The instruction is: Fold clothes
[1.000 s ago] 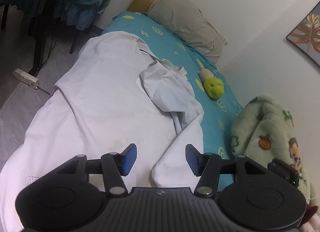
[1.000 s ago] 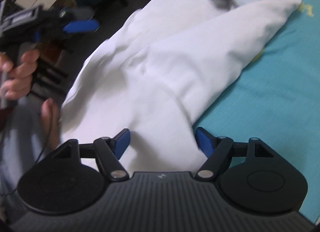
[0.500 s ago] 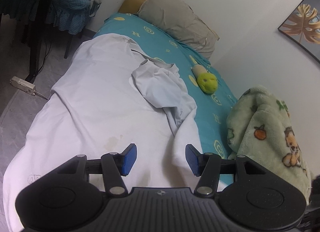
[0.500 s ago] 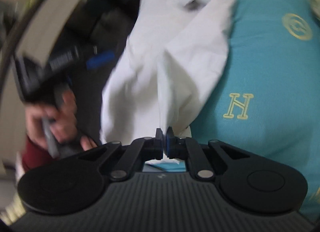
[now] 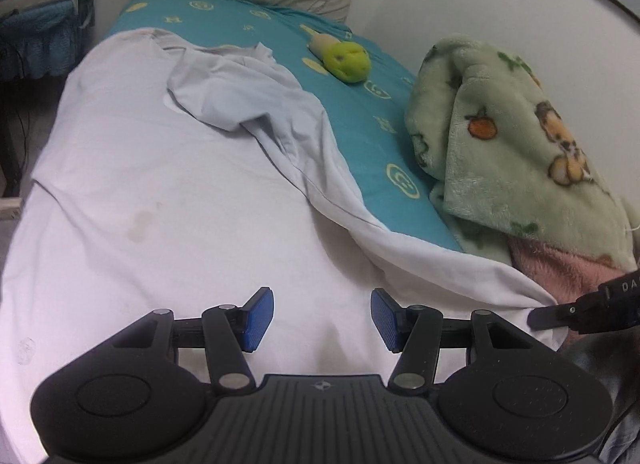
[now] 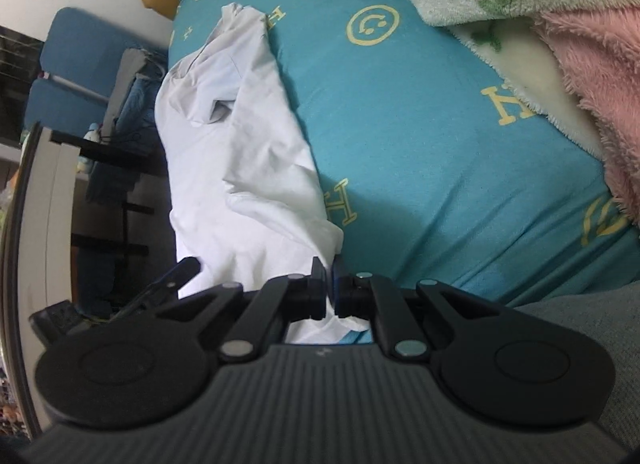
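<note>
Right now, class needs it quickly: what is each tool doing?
Left tool: open, holding nothing, above the white garment.
Right tool: closed on the white garment's edge.

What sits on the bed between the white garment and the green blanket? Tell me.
In the left wrist view, bare teal sheet separates the white garment from the green blanket.

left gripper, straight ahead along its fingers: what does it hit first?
Most likely the white garment spread on the bed. The left gripper is open, tilted down over it, with nothing between the pads. Depth is unclear, but only white cloth lies directly ahead.
</note>
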Tool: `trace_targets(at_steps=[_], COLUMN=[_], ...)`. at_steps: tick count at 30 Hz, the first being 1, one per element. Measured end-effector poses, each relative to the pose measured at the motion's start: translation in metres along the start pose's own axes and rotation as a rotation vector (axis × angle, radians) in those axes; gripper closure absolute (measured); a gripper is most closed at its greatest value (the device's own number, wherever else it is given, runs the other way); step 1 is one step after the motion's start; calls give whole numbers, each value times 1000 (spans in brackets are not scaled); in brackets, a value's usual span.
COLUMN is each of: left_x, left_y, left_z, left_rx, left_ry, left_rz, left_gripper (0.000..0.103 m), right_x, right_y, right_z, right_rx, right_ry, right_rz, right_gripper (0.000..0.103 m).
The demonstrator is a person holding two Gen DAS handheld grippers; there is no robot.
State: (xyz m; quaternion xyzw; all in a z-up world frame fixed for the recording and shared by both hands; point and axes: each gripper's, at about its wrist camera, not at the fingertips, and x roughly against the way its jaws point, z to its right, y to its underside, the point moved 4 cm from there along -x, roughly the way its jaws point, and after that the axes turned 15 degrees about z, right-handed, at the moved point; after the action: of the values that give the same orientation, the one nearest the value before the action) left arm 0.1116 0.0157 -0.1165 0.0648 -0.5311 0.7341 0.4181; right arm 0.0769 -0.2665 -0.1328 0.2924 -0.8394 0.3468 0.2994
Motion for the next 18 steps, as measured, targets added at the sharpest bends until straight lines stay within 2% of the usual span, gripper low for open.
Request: trace_targets(at_steps=[2,6,9,11,13,15,17,18], left_x=[-3,-4,-6,-13,-23,-36,-46,-50], left_y=[6,17,23,31,42,54,60,62], left_z=[1,10,26,32,32,26,20,17], left_rx=[82,329,381,384,381,407,444,460], left_ry=[47,228,299,287,242,187,175,175], left_rz=[-22,-67,-100,-130,-172,-200,-221,-229], left_gripper=[46,46,45,43,43,45,46,50], right_x=[2,2,-2,-8,-15,-20,-23,-25], right_y=[6,33,57,71,82,87,91,92], right_z=[-10,-32,-51,-60,-65,-66,-67,-68], right_rx=[39,225,405,494,555,584,600,608], right_ry=[-26,-50,-55,-57,-49,-45,-46,-46], right_rz=[4,-6,-5,-12,-24,-36,-39,-41], right_gripper=[96,95,95,95,94,94,94,94])
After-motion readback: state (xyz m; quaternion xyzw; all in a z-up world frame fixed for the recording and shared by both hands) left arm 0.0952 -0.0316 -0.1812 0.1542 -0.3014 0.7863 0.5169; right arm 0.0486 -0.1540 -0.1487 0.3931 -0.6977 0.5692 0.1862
